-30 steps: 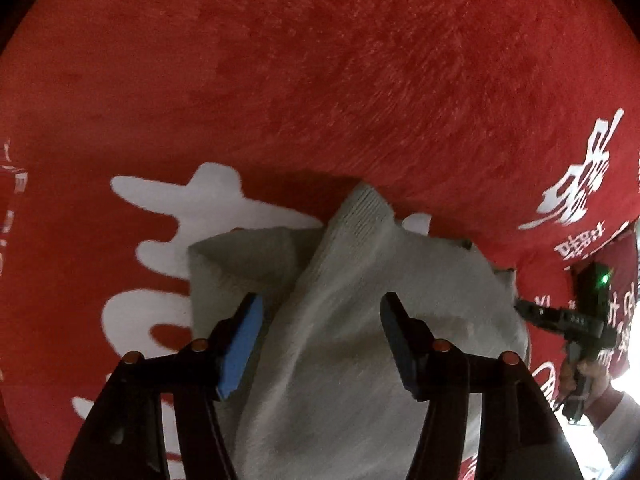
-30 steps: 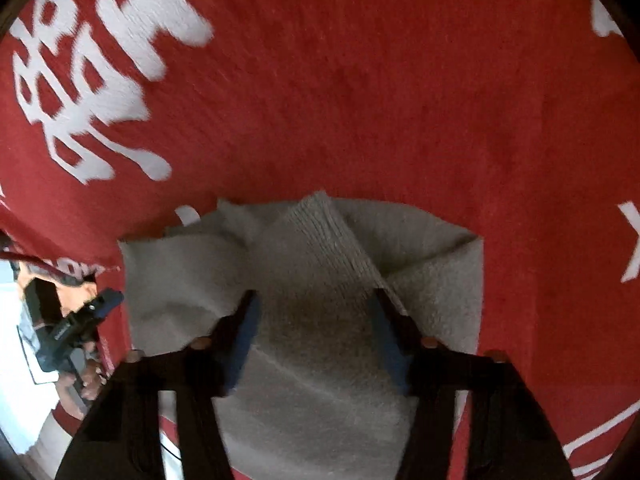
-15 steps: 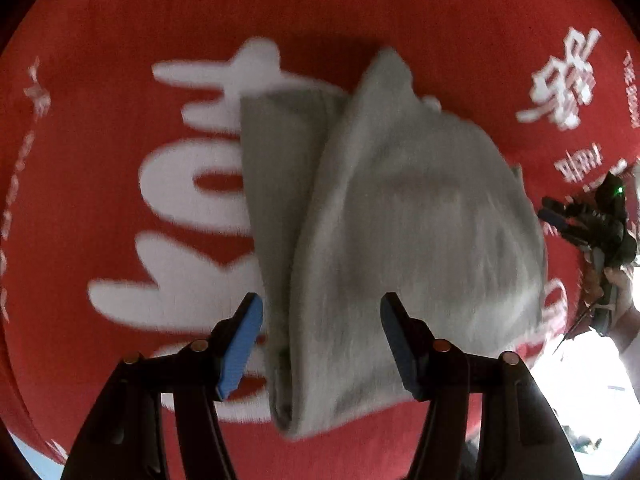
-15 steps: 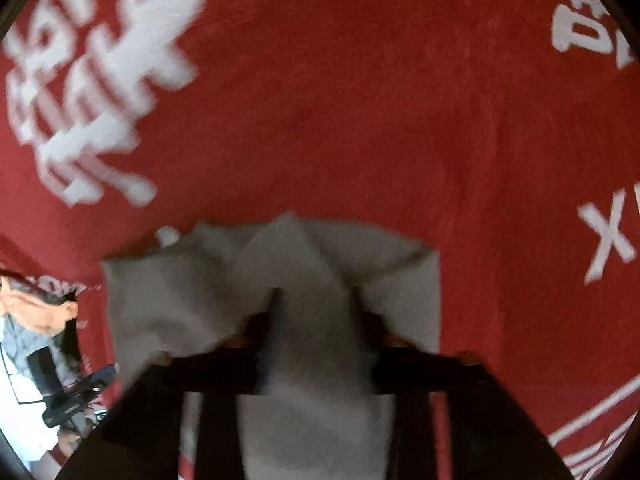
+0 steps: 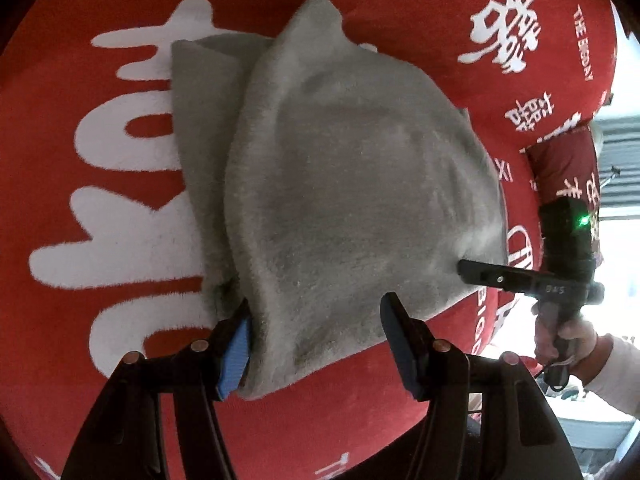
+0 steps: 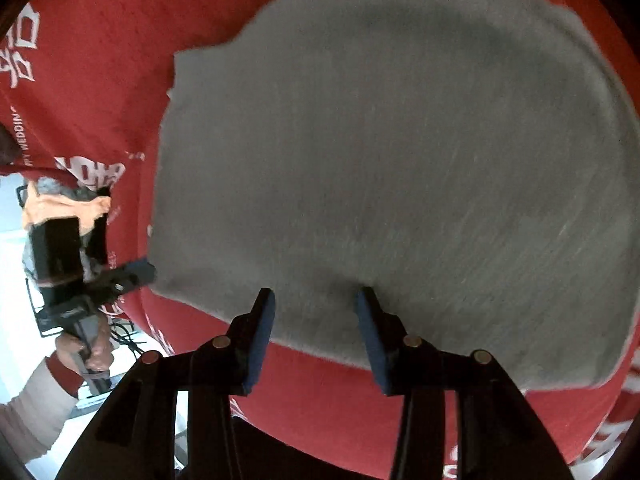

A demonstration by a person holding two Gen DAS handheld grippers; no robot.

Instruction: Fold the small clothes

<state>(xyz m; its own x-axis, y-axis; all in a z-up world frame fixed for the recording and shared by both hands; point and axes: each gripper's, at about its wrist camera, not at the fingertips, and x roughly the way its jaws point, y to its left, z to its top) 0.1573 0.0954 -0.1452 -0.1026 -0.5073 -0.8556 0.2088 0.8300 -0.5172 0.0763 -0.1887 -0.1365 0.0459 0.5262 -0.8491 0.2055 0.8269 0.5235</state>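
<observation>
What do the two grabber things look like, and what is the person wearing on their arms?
Both grabbers are black. The left gripper has black fingers with blue ridged pads and copper-coloured rivets. The right gripper has dark blue pads. Seen from the left wrist view, the right one has a green light and small white lettering. The person's sleeve is pale with a red cuff.

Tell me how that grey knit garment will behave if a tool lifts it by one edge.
The grey garment will probably droop limply: its folded layers sag softly over the red cloth. Its fuzzy knit likely grips rather than slips. The loose top flap may unfold if lifted at one edge.
</observation>
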